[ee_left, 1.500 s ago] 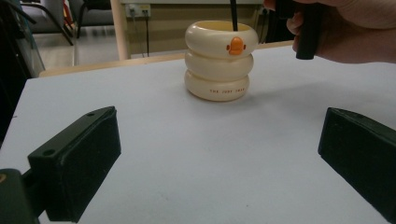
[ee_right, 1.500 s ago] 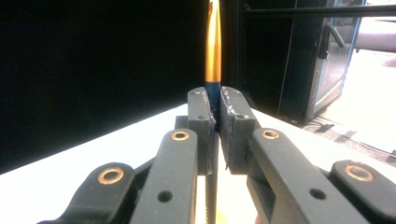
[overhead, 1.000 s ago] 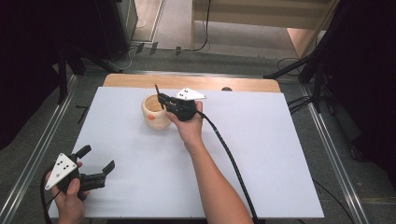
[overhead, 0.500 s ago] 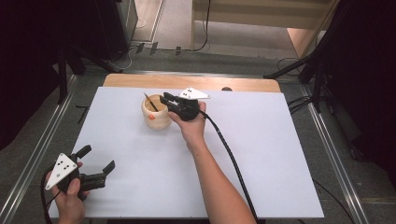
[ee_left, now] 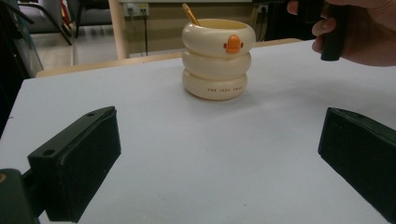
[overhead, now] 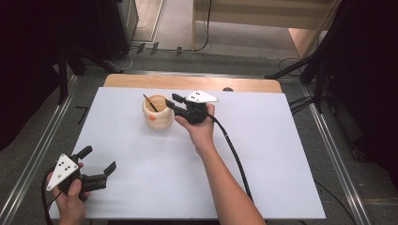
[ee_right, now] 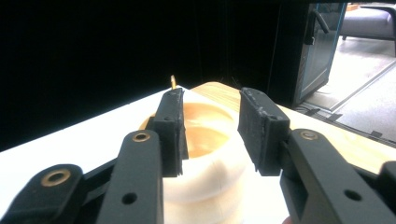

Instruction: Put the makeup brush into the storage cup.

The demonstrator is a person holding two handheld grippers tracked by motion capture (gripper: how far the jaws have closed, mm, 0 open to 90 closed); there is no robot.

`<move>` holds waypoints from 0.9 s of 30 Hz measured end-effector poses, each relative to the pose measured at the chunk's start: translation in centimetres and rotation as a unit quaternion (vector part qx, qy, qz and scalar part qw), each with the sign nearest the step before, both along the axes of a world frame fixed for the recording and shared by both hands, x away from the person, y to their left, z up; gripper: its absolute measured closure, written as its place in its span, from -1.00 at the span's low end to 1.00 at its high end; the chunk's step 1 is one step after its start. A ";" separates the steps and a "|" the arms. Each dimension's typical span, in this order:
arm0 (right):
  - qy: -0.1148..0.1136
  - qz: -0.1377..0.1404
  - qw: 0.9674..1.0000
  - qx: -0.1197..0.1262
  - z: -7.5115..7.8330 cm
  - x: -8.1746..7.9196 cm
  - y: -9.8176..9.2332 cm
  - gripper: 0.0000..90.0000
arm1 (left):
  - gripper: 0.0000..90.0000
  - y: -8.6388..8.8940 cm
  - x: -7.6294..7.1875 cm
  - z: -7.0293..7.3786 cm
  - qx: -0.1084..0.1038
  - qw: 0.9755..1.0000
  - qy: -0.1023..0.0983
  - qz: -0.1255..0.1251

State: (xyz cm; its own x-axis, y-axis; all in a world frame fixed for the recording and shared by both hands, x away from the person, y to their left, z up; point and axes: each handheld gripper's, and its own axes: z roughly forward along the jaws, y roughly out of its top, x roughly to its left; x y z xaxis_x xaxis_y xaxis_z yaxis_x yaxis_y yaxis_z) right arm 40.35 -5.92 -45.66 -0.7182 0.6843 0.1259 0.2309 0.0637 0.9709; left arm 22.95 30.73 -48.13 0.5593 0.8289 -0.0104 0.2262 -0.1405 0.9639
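A cream ringed cup (overhead: 158, 120) with an orange duck beak stands at the back middle of the white sheet (overhead: 272, 154). A thin wooden stick (overhead: 150, 103) leans in it toward the left. My right gripper (overhead: 172, 101) hovers just right of the cup's rim, pointing at it. Its jaws have just been opening and nothing is between them. In the right gripper view the right gripper (ee_right: 210, 123) frames the cup (ee_right: 210, 158) and the stick tip (ee_right: 173, 81) beyond. My left gripper (overhead: 99, 159) rests open at the front left corner. In the left gripper view the left gripper (ee_left: 219, 154) faces the cup (ee_left: 218, 58).
A wooden table strip (overhead: 187, 82) runs behind the sheet. The right gripper's cable (overhead: 234, 159) trails back across the sheet beside the forearm. Metal rails (overhead: 42, 154) line both sides of the table, and loose cables lie on the floor beyond.
The right gripper has let go of the stick, which now leans in the cup, and has drawn back to the right of the cup with its jaws apart. The left gripper stayed put.
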 end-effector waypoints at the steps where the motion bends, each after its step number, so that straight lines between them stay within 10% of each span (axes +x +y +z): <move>1: -0.002 -0.003 1.000 -0.002 0.0 -0.2 -0.2 0.31 | -1.00 0.0 0.0 0.0 -0.001 1.000 0.001 0.000; 27: 0.010 -0.058 0.998 -0.007 -1.6 -3.4 -5.1 -0.44 | -1.00 -0.1 0.1 -0.2 0.002 1.000 0.004 -0.001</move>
